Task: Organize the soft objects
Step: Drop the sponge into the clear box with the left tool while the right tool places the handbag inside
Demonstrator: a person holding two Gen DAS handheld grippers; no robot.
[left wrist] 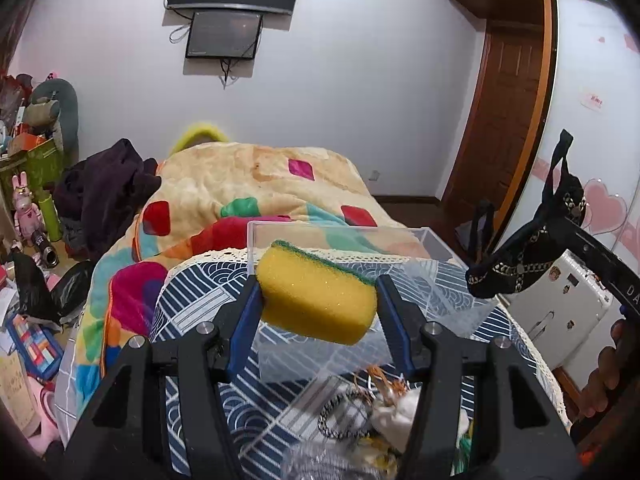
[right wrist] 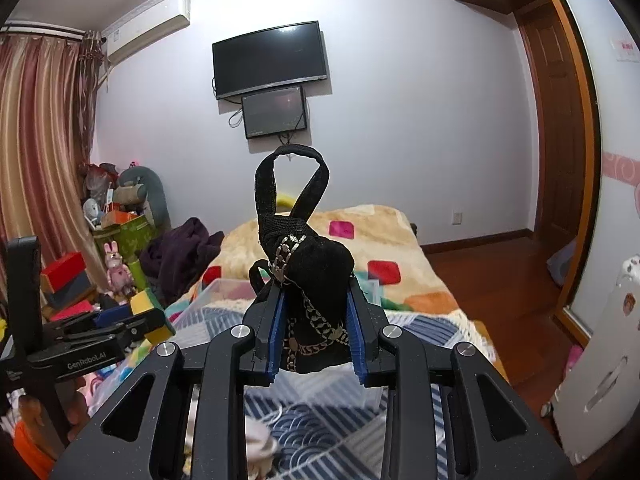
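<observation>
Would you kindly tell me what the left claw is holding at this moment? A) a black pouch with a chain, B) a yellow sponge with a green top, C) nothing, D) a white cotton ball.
B: the left claw is shut on the yellow sponge, held above the clear plastic box.

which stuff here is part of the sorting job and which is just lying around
Part of the job:
- yellow sponge with green scrub top, in left hand-held gripper
- black fabric pouch with metal chain, in right hand-held gripper
- clear plastic box

Just lying about:
- colourful fleece blanket
- pink rabbit toy
- wall-mounted black television
</observation>
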